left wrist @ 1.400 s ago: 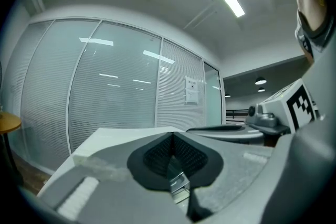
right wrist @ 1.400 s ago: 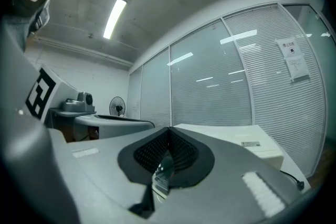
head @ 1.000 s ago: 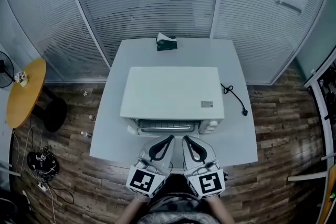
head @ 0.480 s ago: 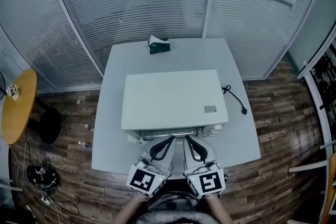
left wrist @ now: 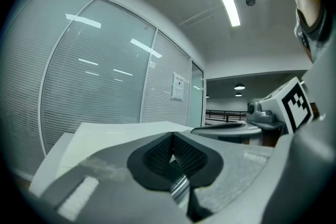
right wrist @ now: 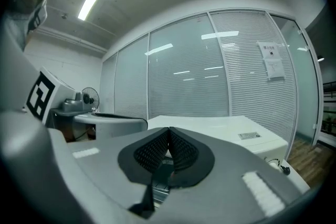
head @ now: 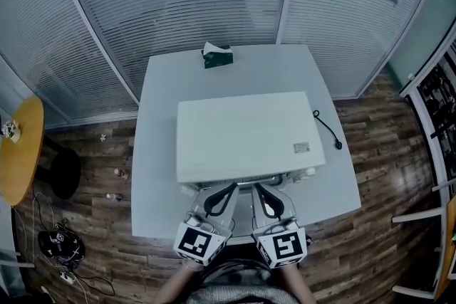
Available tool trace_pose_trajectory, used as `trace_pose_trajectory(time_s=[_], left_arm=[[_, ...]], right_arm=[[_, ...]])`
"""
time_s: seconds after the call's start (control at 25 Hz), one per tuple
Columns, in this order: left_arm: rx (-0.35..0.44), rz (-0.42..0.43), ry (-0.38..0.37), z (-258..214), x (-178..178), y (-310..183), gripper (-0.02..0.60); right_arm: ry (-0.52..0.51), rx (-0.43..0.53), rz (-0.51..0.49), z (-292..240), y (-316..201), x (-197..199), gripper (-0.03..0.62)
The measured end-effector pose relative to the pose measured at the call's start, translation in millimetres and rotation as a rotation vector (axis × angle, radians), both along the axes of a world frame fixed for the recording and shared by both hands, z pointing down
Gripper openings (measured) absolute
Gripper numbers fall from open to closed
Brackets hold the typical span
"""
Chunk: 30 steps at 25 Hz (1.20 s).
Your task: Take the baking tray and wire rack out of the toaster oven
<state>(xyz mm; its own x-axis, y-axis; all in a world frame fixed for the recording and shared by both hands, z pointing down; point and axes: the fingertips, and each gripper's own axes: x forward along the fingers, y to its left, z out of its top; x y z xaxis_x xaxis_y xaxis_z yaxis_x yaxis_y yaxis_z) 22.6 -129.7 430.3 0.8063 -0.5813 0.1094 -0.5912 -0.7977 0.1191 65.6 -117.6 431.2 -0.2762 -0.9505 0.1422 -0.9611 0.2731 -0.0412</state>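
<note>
Jaws are shut and empty on both the left gripper (head: 229, 189) and the right gripper (head: 255, 189), side by side at lower centre of the head view. Both have drawn closer to the toaster oven (head: 246, 135) on the desk (head: 160, 89), and its front face has slipped almost out of sight beneath its top. Presumably the baking tray and wire rack sit inside, unseen. Opening the door looks like the step in hand.

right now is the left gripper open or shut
Shut: the left gripper has its jaws closed tip to tip, with nothing held between them.
</note>
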Motion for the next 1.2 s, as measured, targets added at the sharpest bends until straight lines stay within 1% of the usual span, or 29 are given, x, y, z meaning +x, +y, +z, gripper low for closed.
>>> trace_pose_trajectory(time_s=[0.08, 0.24, 0.4, 0.52, 0.68, 0.84, 1.2], left_arm=[[-0.026, -0.004, 0.005, 6, -4, -1, 0.003], [-0.015, 0.005, -0.020, 20, -11, -3, 0.003], [-0.036, 0.004, -0.040, 35, -15, -2, 0.003], [-0.054, 0.005, -0.050, 51, -17, 0, 0.003], [-0.079, -0.006, -0.101, 77, -22, 2, 0.003], [-0.129, -0.008, -0.141, 109, -25, 6, 0.003], [-0.226, -0.026, -0.169, 157, -30, 6, 0.003]], right_arm=[[0.004, -0.016, 0.007, 6, -1, -3, 0.002], [0.012, -0.045, 0.020, 17, -2, -4, 0.002], [0.026, -0.068, 0.031, 34, 0, -1, 0.002], [0.017, -0.108, 0.048, 51, 2, 4, 0.002], [0.029, -0.161, 0.062, 73, 3, 8, 0.002], [0.031, -0.215, 0.067, 94, 3, 12, 0.002], [0.014, -0.348, 0.077, 140, 7, 22, 0.002]])
